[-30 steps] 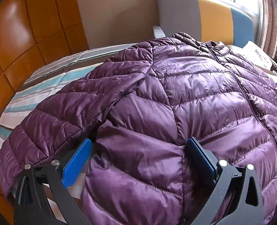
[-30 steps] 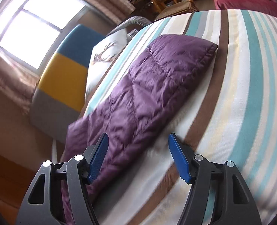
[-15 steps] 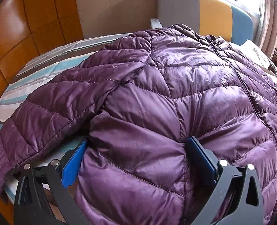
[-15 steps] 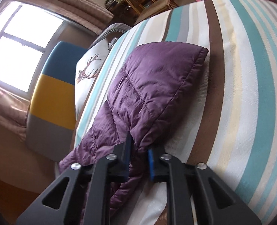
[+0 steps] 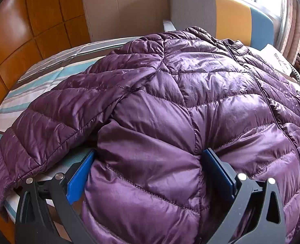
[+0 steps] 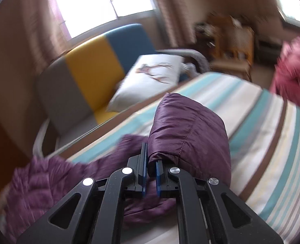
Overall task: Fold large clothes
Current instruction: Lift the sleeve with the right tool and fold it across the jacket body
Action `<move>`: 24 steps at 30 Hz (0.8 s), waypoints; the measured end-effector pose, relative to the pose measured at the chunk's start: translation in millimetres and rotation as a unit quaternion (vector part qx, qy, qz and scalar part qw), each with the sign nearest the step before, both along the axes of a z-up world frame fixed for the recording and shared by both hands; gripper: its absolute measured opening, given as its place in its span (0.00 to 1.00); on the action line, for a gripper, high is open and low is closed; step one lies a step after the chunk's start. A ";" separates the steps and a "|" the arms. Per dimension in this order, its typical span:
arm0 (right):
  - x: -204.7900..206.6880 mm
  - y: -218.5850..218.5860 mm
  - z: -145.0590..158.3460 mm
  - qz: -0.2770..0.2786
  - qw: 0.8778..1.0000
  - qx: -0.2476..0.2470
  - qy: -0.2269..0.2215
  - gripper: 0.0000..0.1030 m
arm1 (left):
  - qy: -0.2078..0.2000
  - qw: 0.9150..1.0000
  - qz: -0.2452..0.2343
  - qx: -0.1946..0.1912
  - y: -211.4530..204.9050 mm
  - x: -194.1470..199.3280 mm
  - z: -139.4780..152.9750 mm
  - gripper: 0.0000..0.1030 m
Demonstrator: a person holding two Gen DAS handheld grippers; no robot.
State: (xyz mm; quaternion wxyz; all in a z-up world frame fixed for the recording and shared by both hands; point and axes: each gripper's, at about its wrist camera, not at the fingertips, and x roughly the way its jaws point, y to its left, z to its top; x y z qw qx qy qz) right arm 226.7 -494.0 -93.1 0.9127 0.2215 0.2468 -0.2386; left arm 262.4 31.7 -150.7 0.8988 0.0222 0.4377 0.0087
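1. The right gripper (image 6: 150, 178), wide open a second ago, now pinches the jacket's sleeve (image 6: 188, 130) and lifts it off the striped bed (image 6: 271, 142).
2. The left gripper (image 5: 150, 174) stays wide, straddling the jacket (image 5: 190, 101) hem, so folding the sleeve inward comes next.

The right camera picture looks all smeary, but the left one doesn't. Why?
Right wrist view: motion blur smears the pillow, the shelf and the pink heap, while the right gripper shut on the purple jacket stays sharp; the window is blown out white. Left wrist view: sharp, with soft sheen on the jacket and fisheye bending at the edges.
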 end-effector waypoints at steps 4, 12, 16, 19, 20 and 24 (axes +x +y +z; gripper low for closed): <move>14.2 46.1 8.9 0.058 0.996 -0.068 0.013 0.07 | 0.000 1.000 0.000 0.000 0.2 -0.4 0.2 0.98; 31.6 161.2 15.2 0.178 0.960 -0.213 0.030 0.07 | 0.000 1.000 0.000 -0.001 0.8 -0.8 0.6 0.98; 37.1 214.9 5.5 0.227 0.926 -0.298 0.044 0.07 | 0.000 1.000 0.000 -0.001 0.3 0.2 0.3 0.98; 37.9 249.7 -4.4 0.265 0.895 -0.357 0.052 0.07 | -0.001 1.000 0.000 0.000 1.1 -0.7 0.3 0.98; 38.3 260.1 -6.9 0.276 0.885 -0.371 0.053 0.07 | -0.001 1.000 0.000 0.000 0.8 -0.3 0.3 0.98; 34.7 299.7 -18.7 0.338 0.839 -0.423 0.054 0.07 | -0.001 1.000 0.000 -0.001 1.3 -1.1 0.2 0.98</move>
